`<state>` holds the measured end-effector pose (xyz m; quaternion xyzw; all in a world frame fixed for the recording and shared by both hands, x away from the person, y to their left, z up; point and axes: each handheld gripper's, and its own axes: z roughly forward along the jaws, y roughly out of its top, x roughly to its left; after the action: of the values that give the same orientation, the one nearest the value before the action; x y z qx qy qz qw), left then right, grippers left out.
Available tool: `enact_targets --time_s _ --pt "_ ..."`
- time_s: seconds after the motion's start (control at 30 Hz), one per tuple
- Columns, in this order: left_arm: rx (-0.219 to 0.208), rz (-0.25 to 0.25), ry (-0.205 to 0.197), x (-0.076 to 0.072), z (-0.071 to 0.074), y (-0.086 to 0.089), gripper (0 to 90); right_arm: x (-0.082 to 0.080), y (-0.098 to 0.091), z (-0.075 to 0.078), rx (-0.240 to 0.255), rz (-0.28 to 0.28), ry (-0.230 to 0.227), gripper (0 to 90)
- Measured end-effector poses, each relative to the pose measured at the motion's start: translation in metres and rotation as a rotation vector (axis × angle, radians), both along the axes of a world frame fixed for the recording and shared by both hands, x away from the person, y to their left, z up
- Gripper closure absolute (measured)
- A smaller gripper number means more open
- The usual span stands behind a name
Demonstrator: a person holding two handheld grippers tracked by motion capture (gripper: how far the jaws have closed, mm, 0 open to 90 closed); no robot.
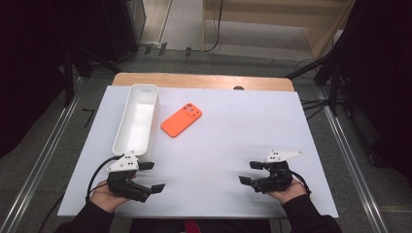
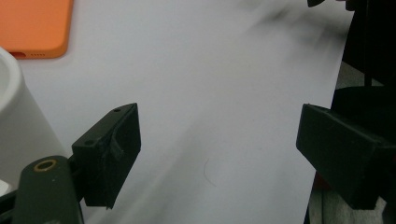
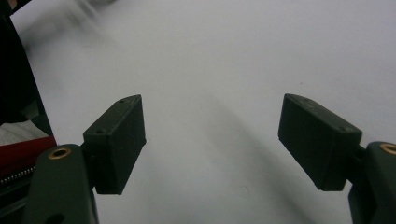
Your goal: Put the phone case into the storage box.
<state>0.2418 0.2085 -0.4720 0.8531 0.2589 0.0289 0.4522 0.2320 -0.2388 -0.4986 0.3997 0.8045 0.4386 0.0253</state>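
On the white table top (image 1: 228, 160), both grippers rest near the person's edge, well apart from each other and from the work pieces. Largest item: a long white bin (image 1: 137, 119), open-topped and empty as far as the high view shows, lying lengthwise at the far left. Just beside its right wall, not touching — an orange phone case (image 1: 181, 120), flat, camera cut-out facing up, set at a slant. In the left gripper view the bin's rounded corner (image 2: 11, 93) sits close at the left and the case's lower edge (image 2: 35, 25) at top left.

Left gripper (image 1: 151, 175): jaws spread, nothing between them, bare table below. Right gripper (image 1: 251, 172): jaws likewise spread and empty.

Judgement: start position — no approach begun. The likely job is the case going into the bin. The next move calls for the nearer left gripper to travel forward, drop low over the case and close across its narrow width, since it lies flat with little edge to catch.
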Motion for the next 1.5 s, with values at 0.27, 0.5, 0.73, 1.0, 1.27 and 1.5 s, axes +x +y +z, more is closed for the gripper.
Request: enact_targets --time_s 0.27,0.5,0.73,1.0,1.27,1.5 --pt "0.002 -0.008 0.002 0.0 0.0 -0.001 14.2 0.008 0.005 0.006 0.009 -0.001 -0.012 21.7" --pt "0.003 -0.012 0.003 0.0 0.0 -0.001 14.2 0.017 0.014 0.011 0.008 0.008 -0.01 21.7" --pt "0.002 -0.012 0.004 0.0 -0.001 -0.001 14.2 0.024 0.024 0.016 0.02 0.013 -0.018 21.7" --pt "0.002 -0.012 0.005 0.0 -0.001 -0.001 14.2 0.034 0.032 0.021 0.024 0.023 -0.025 21.7" --pt "0.001 -0.012 0.006 0.0 0.0 -0.001 14.2 0.041 0.037 0.024 0.013 0.032 -0.025 21.8" --pt "0.003 -0.013 0.005 0.0 -0.001 -0.001 14.2 0.049 0.04 0.028 0.017 0.029 -0.031 21.8"
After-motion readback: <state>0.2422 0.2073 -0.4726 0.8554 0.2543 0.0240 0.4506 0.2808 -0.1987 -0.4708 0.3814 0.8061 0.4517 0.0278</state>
